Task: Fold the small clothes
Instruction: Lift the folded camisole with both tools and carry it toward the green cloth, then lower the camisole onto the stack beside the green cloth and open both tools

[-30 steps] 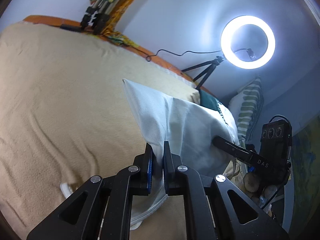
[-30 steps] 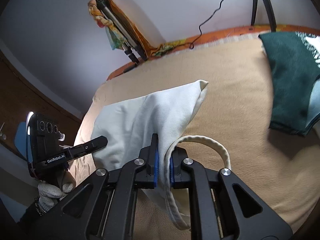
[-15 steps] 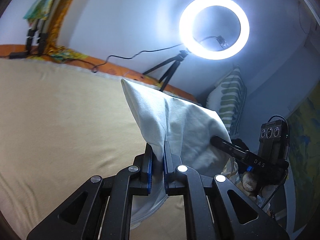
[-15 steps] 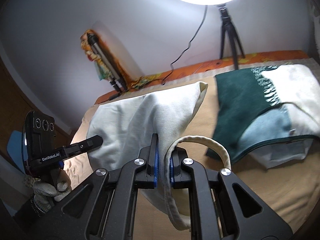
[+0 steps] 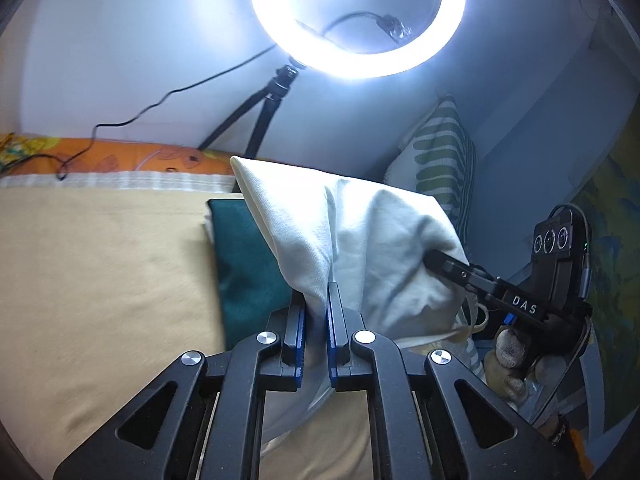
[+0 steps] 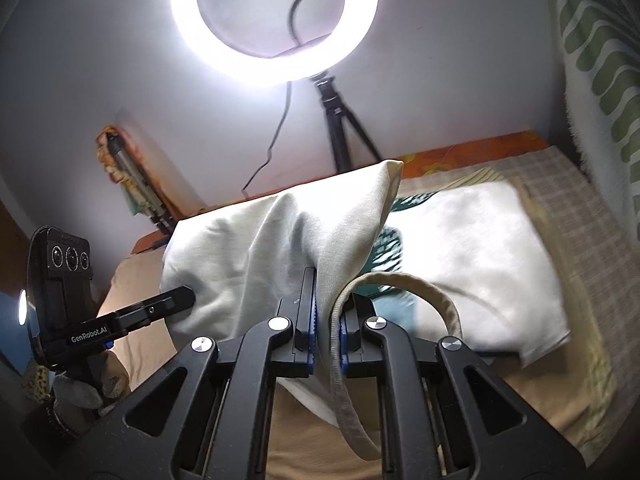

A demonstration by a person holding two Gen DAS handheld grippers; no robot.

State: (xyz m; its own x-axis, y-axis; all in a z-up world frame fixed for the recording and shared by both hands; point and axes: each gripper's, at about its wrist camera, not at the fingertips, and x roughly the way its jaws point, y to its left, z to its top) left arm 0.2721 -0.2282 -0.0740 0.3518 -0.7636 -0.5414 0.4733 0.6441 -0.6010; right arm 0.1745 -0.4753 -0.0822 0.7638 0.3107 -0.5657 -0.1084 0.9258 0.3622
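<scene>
Left wrist view: left gripper [image 5: 316,316] clamped on ribbed white cloth [image 5: 360,240], held taut above tan blanket [image 5: 100,272]; right gripper [image 6: 326,312] pinching same cloth's corded hem.

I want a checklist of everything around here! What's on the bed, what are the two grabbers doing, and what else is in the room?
Surface: tan blanket over the bed, with a checked sheet at its far end.
Job's things: white garment, lifted off the bed between both grippers; its ribbed neckband loops by the right one.
Clutter: dark green cloth and a white cloth lying on the bed.
Grippers: left gripper shut on the white garment; right gripper shut on it too.
Cables: black cord running from the ring light down the wall.
Surroundings: tripod, striped pillow, folded stand in the corner.
</scene>
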